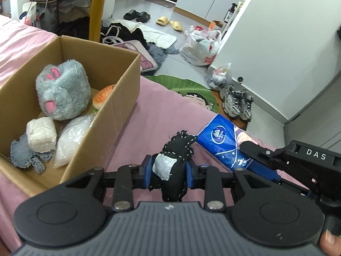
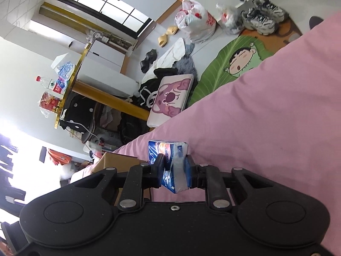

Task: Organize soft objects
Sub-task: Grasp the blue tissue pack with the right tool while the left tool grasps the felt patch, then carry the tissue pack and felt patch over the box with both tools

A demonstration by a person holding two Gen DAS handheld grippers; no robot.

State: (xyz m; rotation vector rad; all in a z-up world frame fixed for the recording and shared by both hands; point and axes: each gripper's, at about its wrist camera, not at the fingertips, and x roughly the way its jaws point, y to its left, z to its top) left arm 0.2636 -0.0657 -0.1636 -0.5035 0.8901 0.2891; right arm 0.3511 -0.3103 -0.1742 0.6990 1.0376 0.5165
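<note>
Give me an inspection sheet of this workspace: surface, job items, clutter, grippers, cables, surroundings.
Surface: pink bedsheet, with an open cardboard box on it.
Job's things: in the box, a grey plush, burger toy, white pack, bubble wrap and denim scrap.
Clutter: nothing seen on the bed beyond the box.
Grippers: left gripper shut on a black stitched pouch; right gripper shut on a blue tissue pack.
Cables: a white cable hangs by the desk.
Surroundings: slippers, plastic bags, sneakers and a green cartoon mat on the floor.
</note>
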